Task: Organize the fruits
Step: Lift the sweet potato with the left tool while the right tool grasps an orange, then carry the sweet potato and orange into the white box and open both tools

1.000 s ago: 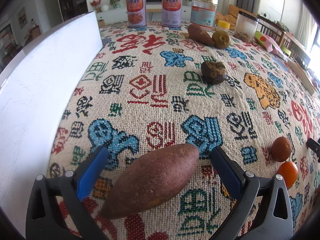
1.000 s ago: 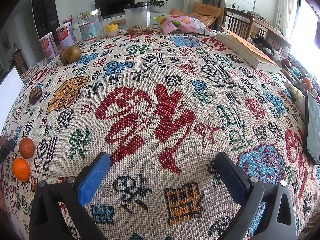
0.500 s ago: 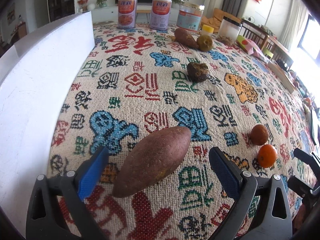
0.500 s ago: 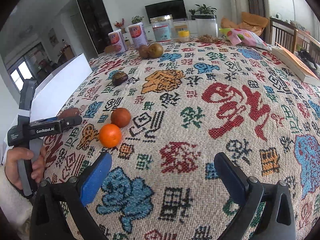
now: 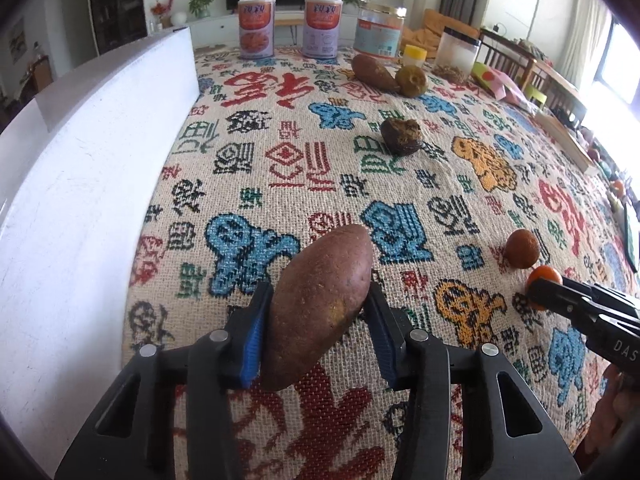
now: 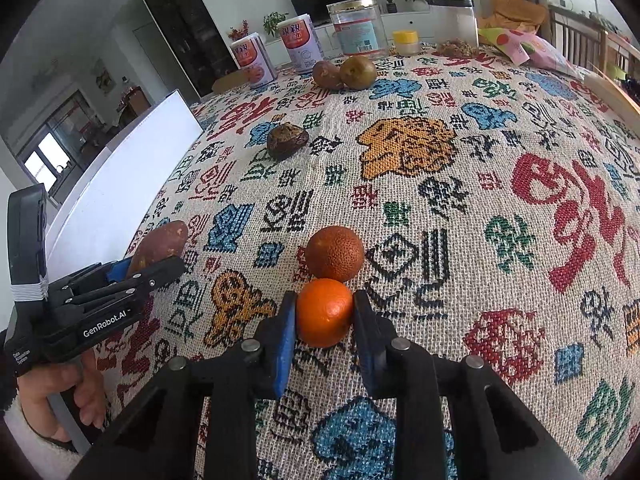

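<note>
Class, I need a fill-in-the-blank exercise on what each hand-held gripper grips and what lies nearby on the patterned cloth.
1. The left hand-held gripper, jaws closing, has a ____ between its pads.
2. The right hand-held gripper is shut on a bright ____.
3. Just beyond that fruit lies a ____ orange, touching it.
4. The white board stands on the ____ side in the left wrist view.

Missing words: sweet potato; orange; darker; left

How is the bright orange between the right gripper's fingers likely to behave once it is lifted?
The orange is round, so it may roll out if the right gripper loosens. Its peel looks firm and dimpled, probably not slippery. It touches the darker orange behind, which might get nudged and roll.
</note>
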The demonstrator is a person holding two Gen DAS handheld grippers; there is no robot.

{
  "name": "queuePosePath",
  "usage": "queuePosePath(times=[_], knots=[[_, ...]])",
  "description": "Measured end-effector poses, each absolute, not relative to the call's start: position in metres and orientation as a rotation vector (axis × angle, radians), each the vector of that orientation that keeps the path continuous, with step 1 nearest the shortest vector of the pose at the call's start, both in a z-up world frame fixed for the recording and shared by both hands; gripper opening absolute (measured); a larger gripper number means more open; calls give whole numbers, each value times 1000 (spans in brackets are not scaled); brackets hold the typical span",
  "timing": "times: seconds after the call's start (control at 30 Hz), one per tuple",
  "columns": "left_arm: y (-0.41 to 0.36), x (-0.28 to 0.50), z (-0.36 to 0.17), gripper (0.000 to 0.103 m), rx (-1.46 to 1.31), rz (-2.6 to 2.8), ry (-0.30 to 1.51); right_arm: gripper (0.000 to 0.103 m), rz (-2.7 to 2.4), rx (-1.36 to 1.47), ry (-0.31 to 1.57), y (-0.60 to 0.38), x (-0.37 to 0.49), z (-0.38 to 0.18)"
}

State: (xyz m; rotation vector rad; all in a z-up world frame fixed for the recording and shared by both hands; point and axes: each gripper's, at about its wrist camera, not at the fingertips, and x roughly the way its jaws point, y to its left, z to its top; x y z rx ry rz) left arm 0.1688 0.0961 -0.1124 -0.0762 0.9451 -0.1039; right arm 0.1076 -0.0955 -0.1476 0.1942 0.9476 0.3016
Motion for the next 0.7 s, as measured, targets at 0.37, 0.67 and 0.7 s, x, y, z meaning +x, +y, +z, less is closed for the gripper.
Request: queuePosePath(times=[0.37, 0.67, 0.7], knots=[[140, 79, -38, 47, -511, -252, 825, 27, 413, 172, 897, -81, 66, -102], [275, 26, 30, 47, -698, -41, 684, 27, 811, 13, 831, 65, 49, -36], [291, 24, 30, 47, -710, 2, 693, 27, 862, -6, 832, 85, 45, -31]])
